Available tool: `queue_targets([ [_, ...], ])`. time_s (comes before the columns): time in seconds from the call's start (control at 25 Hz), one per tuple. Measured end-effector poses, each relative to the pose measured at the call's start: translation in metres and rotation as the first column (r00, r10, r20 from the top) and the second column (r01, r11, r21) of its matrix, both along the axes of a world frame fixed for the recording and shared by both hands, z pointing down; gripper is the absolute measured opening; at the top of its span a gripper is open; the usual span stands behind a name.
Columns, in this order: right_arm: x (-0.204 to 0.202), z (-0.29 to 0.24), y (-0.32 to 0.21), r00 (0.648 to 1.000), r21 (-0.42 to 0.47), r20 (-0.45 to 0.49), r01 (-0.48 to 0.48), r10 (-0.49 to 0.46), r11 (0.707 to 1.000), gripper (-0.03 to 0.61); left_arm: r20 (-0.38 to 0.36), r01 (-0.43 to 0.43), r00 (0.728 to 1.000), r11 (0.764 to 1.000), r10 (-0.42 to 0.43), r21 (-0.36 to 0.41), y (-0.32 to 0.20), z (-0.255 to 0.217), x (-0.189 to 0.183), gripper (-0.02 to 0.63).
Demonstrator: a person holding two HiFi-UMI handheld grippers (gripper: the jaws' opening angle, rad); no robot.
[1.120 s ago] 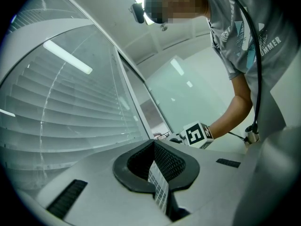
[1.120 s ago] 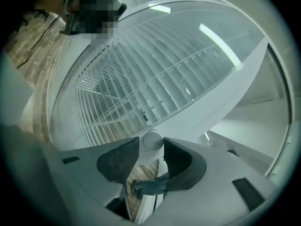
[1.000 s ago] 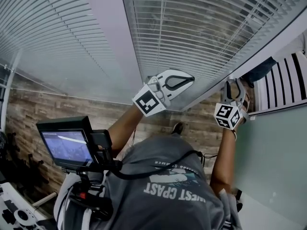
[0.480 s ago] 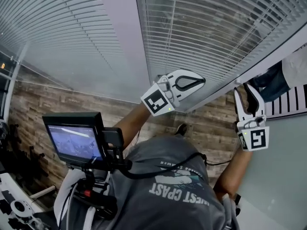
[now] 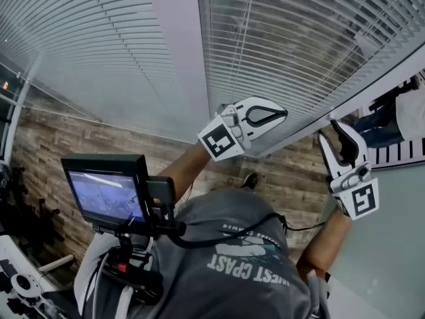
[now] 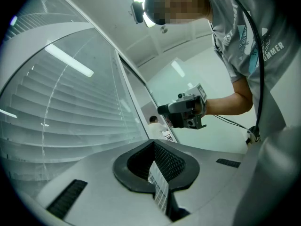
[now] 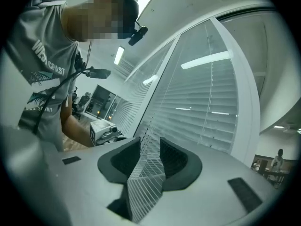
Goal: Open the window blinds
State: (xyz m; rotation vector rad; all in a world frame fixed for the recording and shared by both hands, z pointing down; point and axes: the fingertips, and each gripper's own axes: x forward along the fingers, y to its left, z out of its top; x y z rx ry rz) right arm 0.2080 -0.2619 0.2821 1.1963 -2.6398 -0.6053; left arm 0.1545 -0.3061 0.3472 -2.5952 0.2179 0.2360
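Two sets of white slatted window blinds fill the head view, one [image 5: 80, 45] on the left and one [image 5: 299, 38] on the right, with a white frame post [image 5: 179, 52] between them. The slats lie nearly flat against the glass. My left gripper [image 5: 282, 114] is held up at the lower edge of the right-hand blinds, its jaws shut with nothing seen between them. My right gripper [image 5: 337, 126] is raised further right beside the slanting window frame [image 5: 372, 82], its jaws open and empty. The right gripper view looks through its jaws [image 7: 150, 142] at the slats [image 7: 202, 107].
A small monitor [image 5: 106, 195] on a chest rig sits low on the left. Wood-pattern flooring [image 5: 60, 145] lies beyond it. A person [image 5: 388, 121] stands behind the glass at far right, above a white louvred panel [image 5: 398, 153]. Thin lift cords [image 5: 247, 18] run across the slats.
My right gripper has risen and rolled over, so its marker cube now hangs below and its jaws point up at the frame. The left gripper has stayed in place.
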Motion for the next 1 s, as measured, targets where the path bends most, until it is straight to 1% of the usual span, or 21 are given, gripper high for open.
queue_targets([
  [0.12, -0.002, 0.0, -0.002, 1.0, 0.006, -0.006, 0.004, -0.004, 1.0, 0.126, 0.001, 0.003, 1.0, 1.0, -0.003, -0.001, -0.001, 0.001, -0.002, 0.003],
  [0.32, -0.002, 0.002, -0.005, 1.0, -0.009, -0.002, -0.004, 0.004, 1.0, 0.124, 0.001, 0.006, 1.0, 1.0, -0.006, -0.007, -0.003, 0.002, -0.003, 0.003],
  [0.44, 0.0, 0.003, -0.009, 1.0, -0.008, -0.016, -0.022, 0.022, 1.0, 0.096, -0.001, 0.007, 1.0, 1.0, -0.007, -0.008, -0.005, 0.002, -0.004, 0.003],
  [0.52, 0.001, 0.005, -0.012, 0.999, -0.013, -0.022, -0.035, 0.035, 0.999, 0.089, 0.001, 0.008, 1.0, 1.0, -0.008, -0.006, -0.006, 0.003, -0.005, 0.003],
  [0.72, 0.002, 0.01, -0.016, 0.999, -0.033, -0.02, -0.046, 0.045, 0.998, 0.089, -0.002, 0.01, 1.0, 1.0, -0.01, -0.008, -0.009, 0.004, -0.008, 0.003],
  [1.0, 0.001, 0.008, -0.016, 0.999, -0.029, -0.012, -0.046, 0.046, 0.998, 0.089, 0.002, 0.011, 1.0, 1.0, -0.011, -0.006, -0.009, 0.005, -0.009, 0.003],
])
